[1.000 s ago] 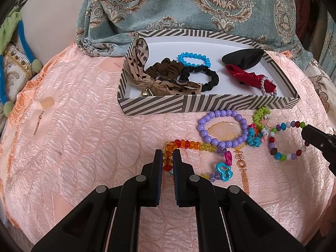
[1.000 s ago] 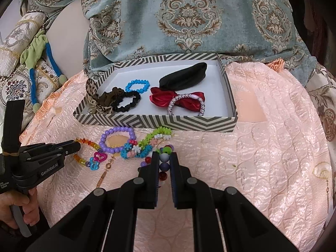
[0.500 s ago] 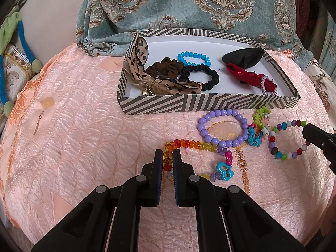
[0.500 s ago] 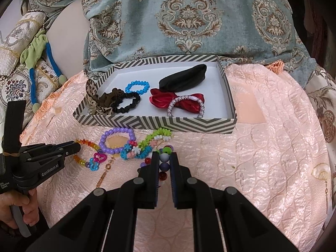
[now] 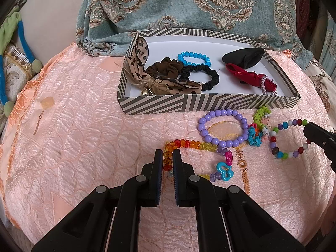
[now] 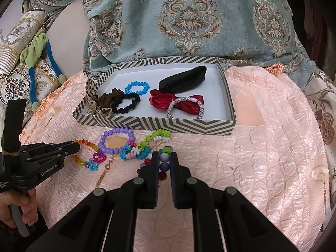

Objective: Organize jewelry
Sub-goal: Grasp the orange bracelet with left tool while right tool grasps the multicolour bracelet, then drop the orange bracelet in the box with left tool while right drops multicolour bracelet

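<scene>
Both grippers (left (image 5: 167,157), right (image 6: 164,159)) pinch beaded bracelets (image 5: 189,145).

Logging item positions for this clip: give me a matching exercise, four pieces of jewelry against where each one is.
Items:
1. blue bead bracelet
2. purple bead bracelet
3. rainbow crystal bracelet
4. multicolour bead bracelet

Places:
A. between the right hand-held gripper's fingers
B. inside the striped box
C. between the left hand-held gripper's fingers
D. on the pink cloth, ungripped

Pairs: 1-B, 2-D, 3-C, 4-A
</scene>
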The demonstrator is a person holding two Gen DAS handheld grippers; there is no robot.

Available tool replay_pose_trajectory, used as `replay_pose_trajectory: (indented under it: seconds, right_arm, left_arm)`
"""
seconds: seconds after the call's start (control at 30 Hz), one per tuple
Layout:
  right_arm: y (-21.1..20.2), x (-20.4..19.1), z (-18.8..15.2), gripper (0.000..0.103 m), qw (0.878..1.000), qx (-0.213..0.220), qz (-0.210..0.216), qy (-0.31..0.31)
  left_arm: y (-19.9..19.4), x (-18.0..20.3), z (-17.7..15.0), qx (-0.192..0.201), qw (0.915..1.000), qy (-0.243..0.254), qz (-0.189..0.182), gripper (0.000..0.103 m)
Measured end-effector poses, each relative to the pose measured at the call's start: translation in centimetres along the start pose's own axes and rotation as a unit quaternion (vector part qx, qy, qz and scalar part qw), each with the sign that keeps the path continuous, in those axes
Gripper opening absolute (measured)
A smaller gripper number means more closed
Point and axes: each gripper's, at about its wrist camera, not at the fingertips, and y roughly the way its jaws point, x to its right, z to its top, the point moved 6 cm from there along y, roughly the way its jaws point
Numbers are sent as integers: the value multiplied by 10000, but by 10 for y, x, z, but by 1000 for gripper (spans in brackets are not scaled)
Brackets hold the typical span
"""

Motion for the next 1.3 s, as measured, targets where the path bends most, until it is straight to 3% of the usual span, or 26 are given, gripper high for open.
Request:
replay_pose_trajectory:
  seconds: [0.9,1.1,1.3]
  right_arm:
    - [-5,-4,4,9,9998,135,-55,-126]
    - [-15,-8,13,9,9994,316,-17,-133]
    - [-30,-11,40,9,9984,517,73,-198]
  left_arm:
    - [1,-1,-1,-14,10000,6,0,0]
    - [-23,3,10,264,9991,-120,-304,0]
    - [-57,7,46,658,9964,-203,-503,0]
